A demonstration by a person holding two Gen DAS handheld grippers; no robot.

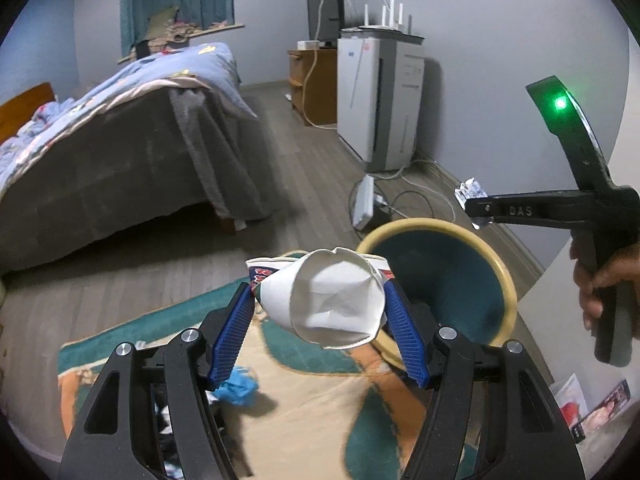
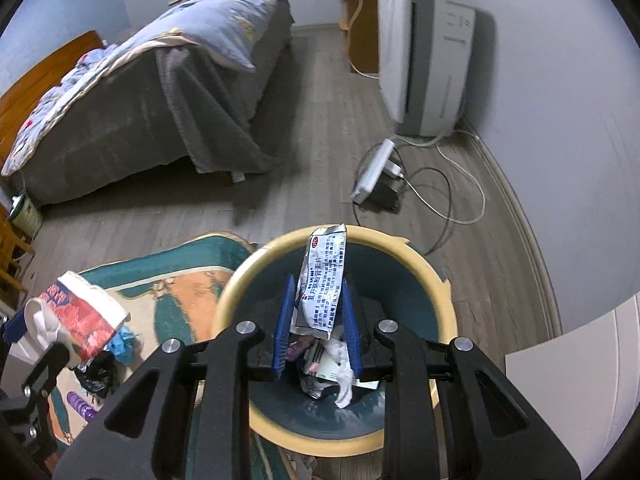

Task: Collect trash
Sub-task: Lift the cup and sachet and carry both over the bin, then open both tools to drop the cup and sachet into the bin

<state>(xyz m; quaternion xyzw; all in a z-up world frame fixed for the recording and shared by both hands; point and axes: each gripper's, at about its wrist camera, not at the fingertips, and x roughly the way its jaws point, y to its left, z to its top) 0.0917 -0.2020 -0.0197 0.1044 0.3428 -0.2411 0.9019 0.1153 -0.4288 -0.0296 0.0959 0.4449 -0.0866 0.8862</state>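
Holding litter: bin [image 2: 440, 308], half-full.

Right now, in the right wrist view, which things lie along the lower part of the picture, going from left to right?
Crushed paper cup held by the left hand-held gripper → blue scrap on the rug → trash bin with the foil packet gripped above it → white panel.

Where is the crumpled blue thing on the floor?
The crumpled blue scrap lies on the patterned rug, low in the left wrist view, under the left gripper and left of the trash bin.
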